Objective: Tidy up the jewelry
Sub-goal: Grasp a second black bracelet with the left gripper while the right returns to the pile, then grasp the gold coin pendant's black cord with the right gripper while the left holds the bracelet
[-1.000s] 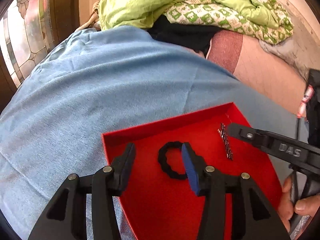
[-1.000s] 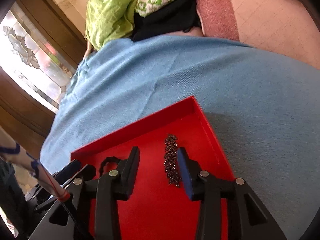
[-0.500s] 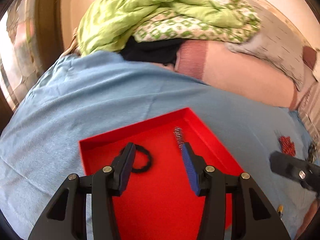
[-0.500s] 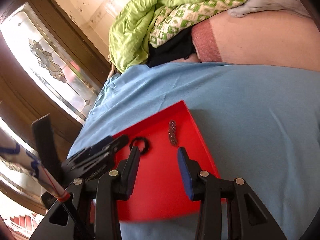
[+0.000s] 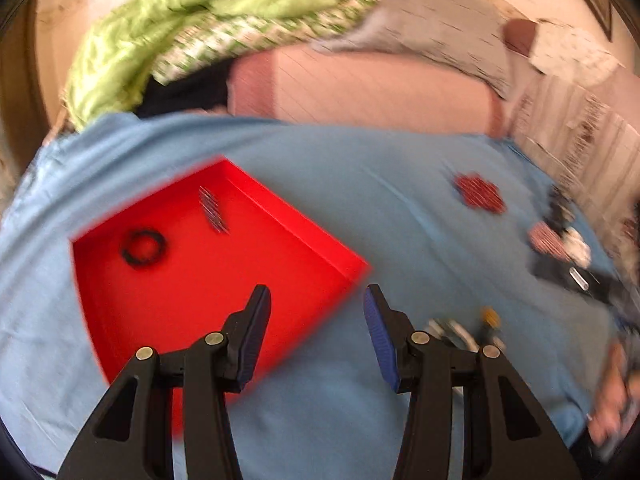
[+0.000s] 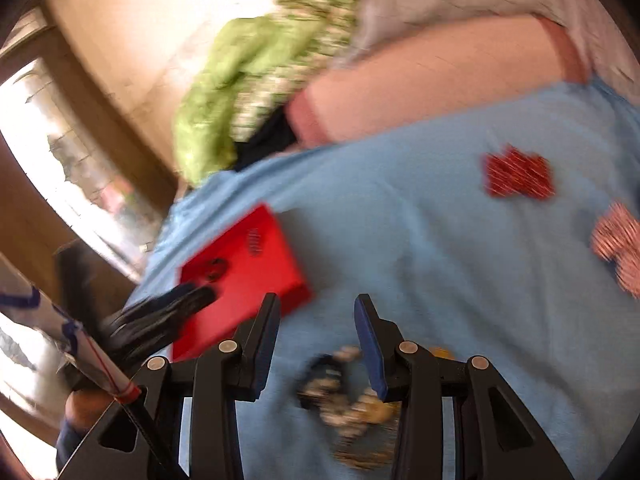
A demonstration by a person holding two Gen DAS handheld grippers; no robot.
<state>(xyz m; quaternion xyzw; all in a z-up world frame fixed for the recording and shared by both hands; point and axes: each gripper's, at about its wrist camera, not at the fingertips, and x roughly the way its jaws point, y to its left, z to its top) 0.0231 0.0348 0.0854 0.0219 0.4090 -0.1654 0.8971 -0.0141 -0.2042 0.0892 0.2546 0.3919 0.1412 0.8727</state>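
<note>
Red tray (image 5: 280,248) sits left on the blue bedsheet (image 5: 400,208), holding a black ring (image 5: 143,246) and dark chain (image 5: 213,210); bare sheet runs right to scattered jewelry (image 5: 478,193). Left hand-held gripper (image 5: 317,312) open, empty, over tray corner. Right hand-held gripper (image 6: 316,326) open, empty, above a blurred bead cluster (image 6: 344,392).

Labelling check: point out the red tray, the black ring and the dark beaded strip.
red tray (image 5: 280,304), left wrist view, bare floor.
black ring (image 5: 143,246), left wrist view, its band.
dark beaded strip (image 5: 213,209), left wrist view, its middle.
</note>
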